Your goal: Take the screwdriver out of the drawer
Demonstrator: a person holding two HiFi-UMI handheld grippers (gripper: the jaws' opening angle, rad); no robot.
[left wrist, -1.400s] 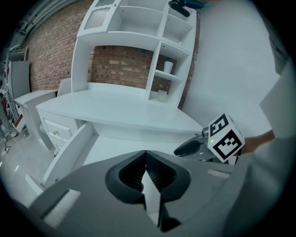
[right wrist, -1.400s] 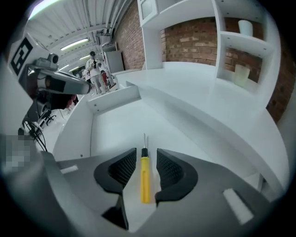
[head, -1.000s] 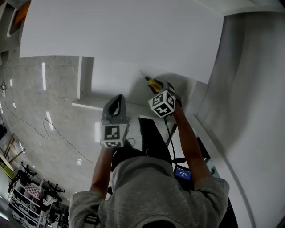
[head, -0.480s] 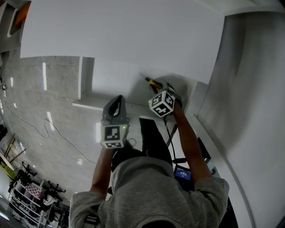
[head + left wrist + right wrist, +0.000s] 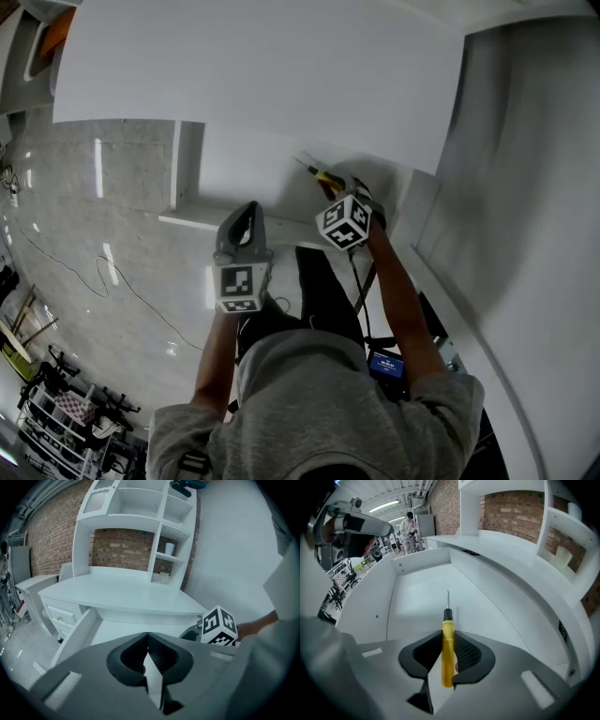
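A yellow-handled screwdriver (image 5: 447, 644) with a thin metal shaft lies lengthwise between the jaws of my right gripper (image 5: 448, 635). These jaws have just been closing and now press on the handle. The shaft points out over the white floor of the open drawer (image 5: 422, 592). In the head view the screwdriver (image 5: 322, 174) sticks out past my right gripper (image 5: 341, 187), inside the drawer (image 5: 239, 164) under the desk. My left gripper (image 5: 247, 208) is shut and holds nothing; it hovers at the drawer's front edge. In its own view the left gripper (image 5: 147, 635) shows its pads touching.
The white desk top (image 5: 262, 75) overhangs the drawer's back. A white shelf unit (image 5: 140, 527) stands on the desk (image 5: 122, 595) against a brick wall. A white wall (image 5: 525, 187) runs close on the right. A cable (image 5: 122, 281) lies on the glossy floor at left.
The head view has shifted slightly. Both grippers and the screwdriver keep their places over the drawer.
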